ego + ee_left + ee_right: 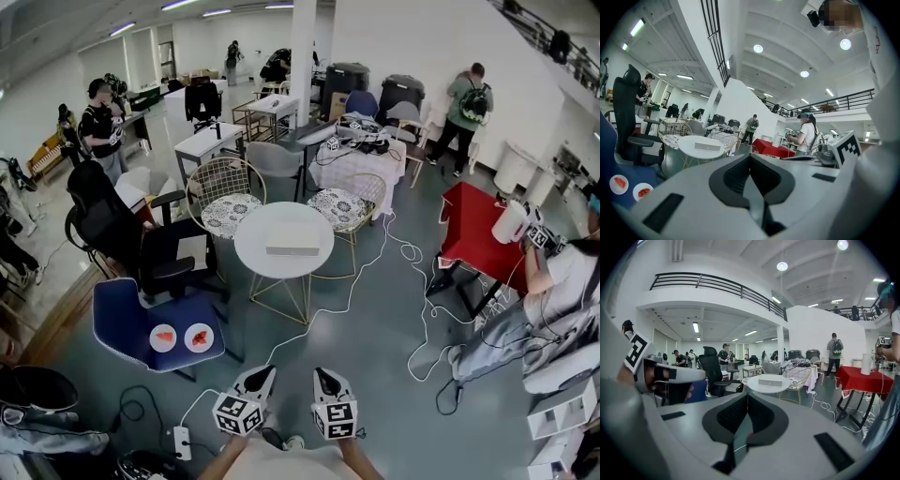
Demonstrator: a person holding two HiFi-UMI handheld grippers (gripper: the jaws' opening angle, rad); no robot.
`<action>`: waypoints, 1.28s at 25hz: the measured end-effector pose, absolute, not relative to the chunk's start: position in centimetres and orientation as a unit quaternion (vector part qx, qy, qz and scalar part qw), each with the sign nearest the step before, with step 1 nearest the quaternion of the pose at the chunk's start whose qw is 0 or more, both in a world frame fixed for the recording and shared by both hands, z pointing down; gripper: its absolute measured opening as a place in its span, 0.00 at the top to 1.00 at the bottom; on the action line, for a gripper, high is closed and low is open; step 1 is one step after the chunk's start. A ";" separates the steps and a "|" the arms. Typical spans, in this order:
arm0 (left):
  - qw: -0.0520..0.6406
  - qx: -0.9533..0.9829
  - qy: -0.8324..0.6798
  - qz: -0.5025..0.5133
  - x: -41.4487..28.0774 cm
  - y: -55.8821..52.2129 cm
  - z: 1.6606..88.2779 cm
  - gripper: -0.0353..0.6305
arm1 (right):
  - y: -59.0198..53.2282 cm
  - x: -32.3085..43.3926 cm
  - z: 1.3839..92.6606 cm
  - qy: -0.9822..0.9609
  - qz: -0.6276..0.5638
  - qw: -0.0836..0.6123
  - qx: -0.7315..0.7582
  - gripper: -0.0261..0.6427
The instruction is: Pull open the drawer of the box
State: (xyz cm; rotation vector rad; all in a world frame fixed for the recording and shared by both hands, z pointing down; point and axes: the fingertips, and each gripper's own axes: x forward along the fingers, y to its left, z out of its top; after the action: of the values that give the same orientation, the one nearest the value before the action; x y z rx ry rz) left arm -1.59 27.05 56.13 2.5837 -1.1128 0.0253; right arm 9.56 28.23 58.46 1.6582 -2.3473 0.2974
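- Head view: the left gripper [260, 375] and the right gripper [324, 378] sit side by side at six o'clock, low in the frame, both pointing toward twelve.
- Ahead of them, well apart, a white box [292, 239] lies on a round white table [248, 253] near the middle of the view.
- At about nine o'clock from the grippers, a blue chair [127, 323] carries two small plates [163, 337].
- Left gripper view: the jaws are pressed together with nothing between them. The box [707, 147] lies on the table [689, 141] at about ten o'clock from the jaw tips, well off. The plates [619, 183] show at eight o'clock.
- Right gripper view: the jaws are closed on each other and hold nothing. The box [769, 382] rests on the table [753, 386] at about one o'clock just above the jaw tips in the frame, still well away. A red-covered table [862, 377] stands at three o'clock.
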 end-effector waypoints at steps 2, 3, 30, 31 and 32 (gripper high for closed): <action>0.165 0.905 -0.392 0.008 -1.3 27.0 56.1 0.93 | 28.2 9.8 58.6 -0.808 0.102 0.125 0.567 0.94; 0.166 0.904 -0.393 0.008 -1.3 27.0 56.2 0.93 | 28.2 9.8 58.6 -0.808 0.103 0.126 0.566 0.94; 0.168 0.904 -0.394 0.008 -0.5 22.7 57.4 0.93 | 23.9 11.2 59.8 -0.808 0.101 0.136 0.564 0.94; 0.169 0.904 -0.393 0.007 -0.5 22.3 57.7 0.93 | 23.4 11.2 60.0 -0.808 0.100 0.138 0.564 0.94; 0.170 0.904 -0.393 0.006 -0.4 21.8 57.9 0.93 | 22.9 11.2 60.2 -0.808 0.100 0.139 0.564 0.94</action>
State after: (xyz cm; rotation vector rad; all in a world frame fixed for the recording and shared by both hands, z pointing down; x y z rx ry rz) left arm -0.43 21.76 57.87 2.5685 -1.1160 0.0183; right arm 11.25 22.93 60.22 1.6293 -2.3355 0.2901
